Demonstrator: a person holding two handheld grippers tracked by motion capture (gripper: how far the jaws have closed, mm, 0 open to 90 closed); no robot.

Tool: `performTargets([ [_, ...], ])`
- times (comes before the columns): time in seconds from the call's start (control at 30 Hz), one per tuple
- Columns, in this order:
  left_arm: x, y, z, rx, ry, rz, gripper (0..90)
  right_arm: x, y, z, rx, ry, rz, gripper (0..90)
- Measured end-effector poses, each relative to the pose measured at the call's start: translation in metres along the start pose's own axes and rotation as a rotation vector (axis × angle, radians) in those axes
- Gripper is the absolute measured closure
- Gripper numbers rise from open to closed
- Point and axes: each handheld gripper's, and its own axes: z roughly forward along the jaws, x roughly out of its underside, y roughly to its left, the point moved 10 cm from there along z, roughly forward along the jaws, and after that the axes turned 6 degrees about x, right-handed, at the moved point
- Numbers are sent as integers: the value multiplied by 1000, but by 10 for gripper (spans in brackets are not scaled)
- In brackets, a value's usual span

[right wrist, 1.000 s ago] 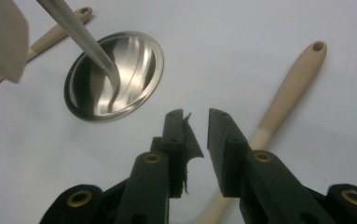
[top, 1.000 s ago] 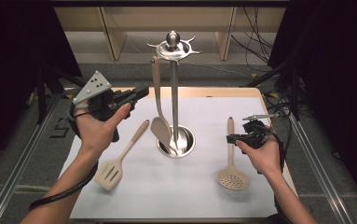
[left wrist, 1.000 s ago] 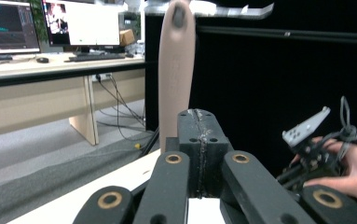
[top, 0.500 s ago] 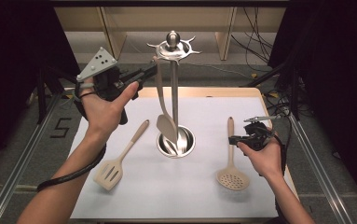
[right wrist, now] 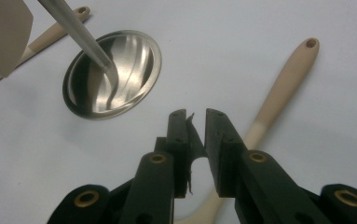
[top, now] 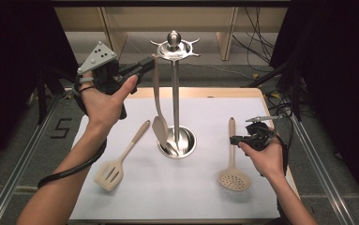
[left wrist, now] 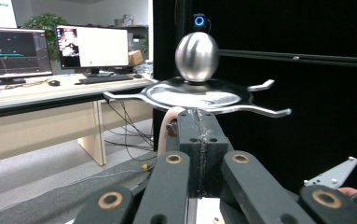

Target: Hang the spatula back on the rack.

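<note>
A steel utensil stand (top: 175, 93) rises from its round base (right wrist: 120, 60) on the white mat (top: 191, 197). My left gripper (top: 150, 62) is raised beside the stand's hooked top disc (left wrist: 197, 95) and is shut on the handle end of a beige spatula (top: 160, 129), which hangs down along the pole. Its handle tip (left wrist: 169, 128) shows at the closed jaws of the left gripper (left wrist: 197, 116). My right gripper (top: 235, 139) hovers low over the handle of a beige skimmer (top: 233, 178), jaws slightly apart and holding nothing. The skimmer handle (right wrist: 283, 84) passes under the right gripper (right wrist: 195, 116).
A beige slotted turner (top: 121, 159) lies on the mat left of the stand, handle pointing toward the base. The stand's other hooks stick out around the top. Desks with monitors (left wrist: 87, 49) stand beyond the table, and cables lie on the floor.
My left gripper has lifted the spatula higher and carried it right, up to the stand's top hooks. The right gripper has stayed over the skimmer handle.
</note>
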Motion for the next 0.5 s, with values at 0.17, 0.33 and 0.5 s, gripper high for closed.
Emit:
performTargets([
  [0.17, -2, 13, 1, -29, 9, -3, 893, 2, 3, -1, -2, 23, 22, 806],
  [0.33, -3, 21, 4, -44, 17, -5, 893, 1, 2, -1, 1, 19, 25, 805],
  [0.5, -3, 27, 8, -55, 33, -6, 893, -2, -1, 0, -1, -10, -8, 804],
])
